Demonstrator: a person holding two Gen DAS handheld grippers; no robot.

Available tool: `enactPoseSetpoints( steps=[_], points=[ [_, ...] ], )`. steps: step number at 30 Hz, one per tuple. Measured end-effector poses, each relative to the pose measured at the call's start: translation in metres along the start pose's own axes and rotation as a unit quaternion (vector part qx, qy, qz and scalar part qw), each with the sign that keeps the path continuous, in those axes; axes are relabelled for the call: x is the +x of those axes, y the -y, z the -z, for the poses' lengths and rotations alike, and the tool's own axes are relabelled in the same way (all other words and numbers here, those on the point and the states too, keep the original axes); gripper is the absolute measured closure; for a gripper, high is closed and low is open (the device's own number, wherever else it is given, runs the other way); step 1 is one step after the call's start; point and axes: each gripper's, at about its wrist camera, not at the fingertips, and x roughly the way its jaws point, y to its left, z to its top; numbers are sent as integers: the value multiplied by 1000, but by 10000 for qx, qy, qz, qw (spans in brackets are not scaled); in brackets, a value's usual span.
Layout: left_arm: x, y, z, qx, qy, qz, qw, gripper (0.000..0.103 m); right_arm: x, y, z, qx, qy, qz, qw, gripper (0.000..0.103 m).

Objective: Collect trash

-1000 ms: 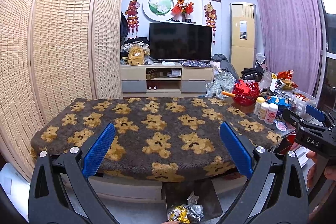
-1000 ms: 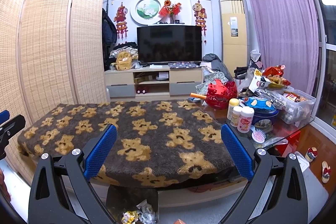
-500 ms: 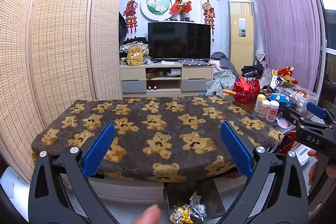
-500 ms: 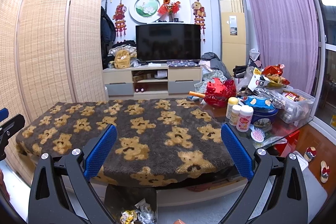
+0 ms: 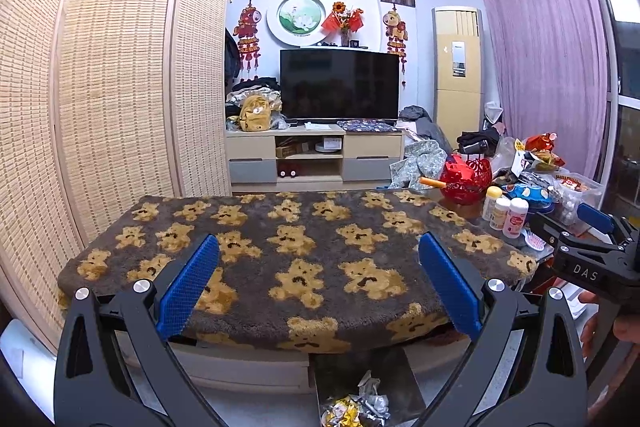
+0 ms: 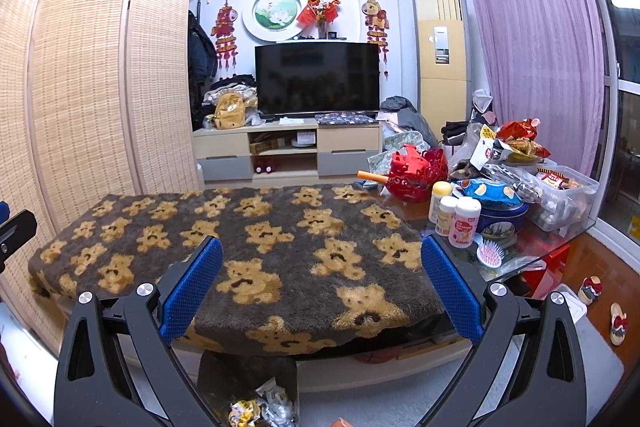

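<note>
Both claws are held up and level in front of the table, and neither has anything in it: the left gripper (image 5: 318, 291) has its blue pads spread wide with only the bear-patterned blanket (image 5: 296, 251) showing between them, and the right gripper (image 6: 320, 291) is spread just as wide and just as bare. The trash itself, a small heap of crumpled wrappers (image 5: 354, 407), sits in a dark bin (image 5: 396, 371) on the floor just below the near edge of the table; the right wrist view shows the same wrappers (image 6: 262, 409) low in its frame. The blanket looks bare of litter in both views, so my judgement is that the collecting is done or nearly so, with the gathered pieces already in the bin. What might remain is hard to call: the right end of the table is crowded with a red basket (image 6: 418, 173), three small bottles (image 6: 456, 213), a blue tin (image 6: 500, 217), a pink hairbrush (image 6: 490, 253) and snack bags (image 6: 516, 141), but these look like kept goods rather than rubbish, and I cannot tell whether any loose wrapper lies among them. A fingertip (image 6: 343, 423) peeks in at the bottom edge of the right view
</note>
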Motion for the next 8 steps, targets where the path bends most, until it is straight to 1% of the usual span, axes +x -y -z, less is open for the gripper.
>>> enactPoseSetpoints(
  steps=[8],
  points=[
    [1,-5,0,-153,-40,102,9998,8,0,0,0,6,-12,9,10000,3]
  ],
)
